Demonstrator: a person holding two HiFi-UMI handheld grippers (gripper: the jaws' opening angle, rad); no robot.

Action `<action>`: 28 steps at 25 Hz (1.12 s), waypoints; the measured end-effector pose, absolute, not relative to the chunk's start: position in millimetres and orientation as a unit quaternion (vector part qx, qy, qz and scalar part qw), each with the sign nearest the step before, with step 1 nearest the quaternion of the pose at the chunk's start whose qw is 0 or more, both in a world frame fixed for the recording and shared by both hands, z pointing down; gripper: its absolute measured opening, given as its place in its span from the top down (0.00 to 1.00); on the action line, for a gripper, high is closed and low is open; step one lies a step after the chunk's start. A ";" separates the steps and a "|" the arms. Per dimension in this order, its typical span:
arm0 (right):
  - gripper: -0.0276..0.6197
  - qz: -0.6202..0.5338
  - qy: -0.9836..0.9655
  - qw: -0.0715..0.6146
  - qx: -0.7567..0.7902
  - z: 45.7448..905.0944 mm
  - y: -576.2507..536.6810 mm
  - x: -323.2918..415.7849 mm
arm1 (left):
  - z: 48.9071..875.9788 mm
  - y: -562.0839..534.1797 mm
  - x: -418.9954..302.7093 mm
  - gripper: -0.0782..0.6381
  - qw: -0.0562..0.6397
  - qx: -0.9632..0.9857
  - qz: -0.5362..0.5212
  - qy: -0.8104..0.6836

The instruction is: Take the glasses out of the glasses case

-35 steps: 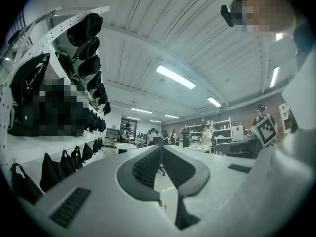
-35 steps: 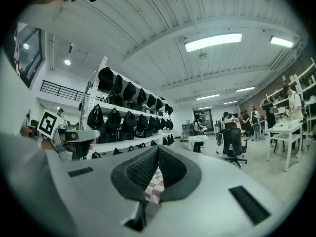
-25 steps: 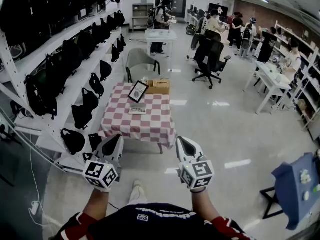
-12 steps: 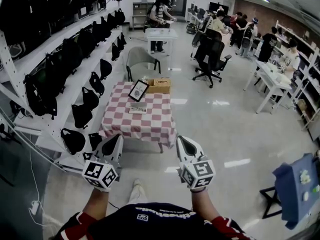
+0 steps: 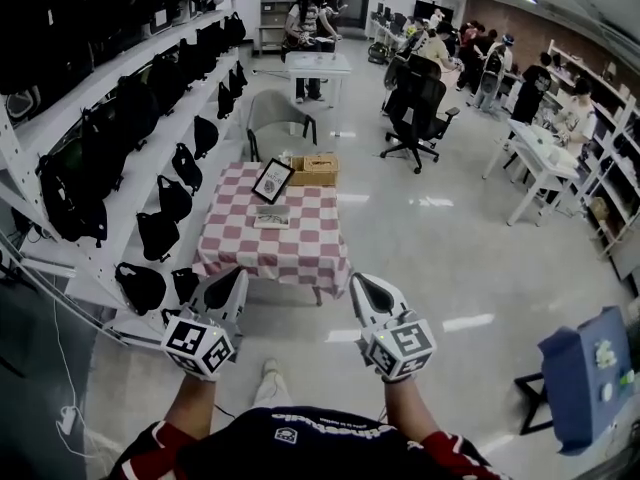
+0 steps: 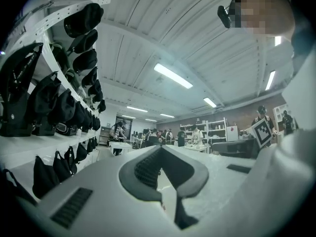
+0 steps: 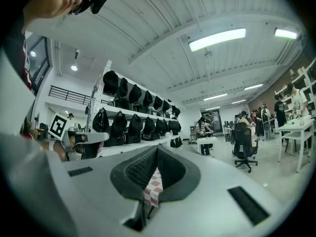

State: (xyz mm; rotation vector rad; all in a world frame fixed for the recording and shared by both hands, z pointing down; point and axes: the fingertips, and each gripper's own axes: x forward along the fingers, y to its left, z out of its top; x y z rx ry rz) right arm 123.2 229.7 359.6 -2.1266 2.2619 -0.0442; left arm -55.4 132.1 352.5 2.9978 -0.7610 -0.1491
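A small pale case (image 5: pixel 273 219) lies on the red-and-white checked table (image 5: pixel 300 253) a few steps ahead of me; it is too small to tell if it is open. Both grippers hang level in front of my body, well short of the table. My left gripper (image 5: pixel 226 280) (image 6: pixel 160 149) has its tips together and nothing in them. My right gripper (image 5: pixel 362 283) (image 7: pixel 157 149) is just beginning to open, its tips still nearly touching, nothing between them. Through its jaws a strip of the checked cloth shows.
On the table's far end stand a black framed panel (image 5: pixel 272 181) and a cardboard box (image 5: pixel 315 170). White shelves with several black bags (image 5: pixel 160 223) line the left. A grey chair (image 5: pixel 278 118) stands behind the table. People, office chairs and desks fill the back right; a blue stand (image 5: pixel 585 373) is at my right.
Both grippers keep their place in front of me. The view has shifted very slightly, and people at the back have moved.
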 end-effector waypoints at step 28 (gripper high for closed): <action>0.95 -0.028 0.702 0.022 -0.711 364.9 11.3 158.4 | 379.3 -75.0 -9.6 0.88 0.061 0.974 -0.046 -0.213</action>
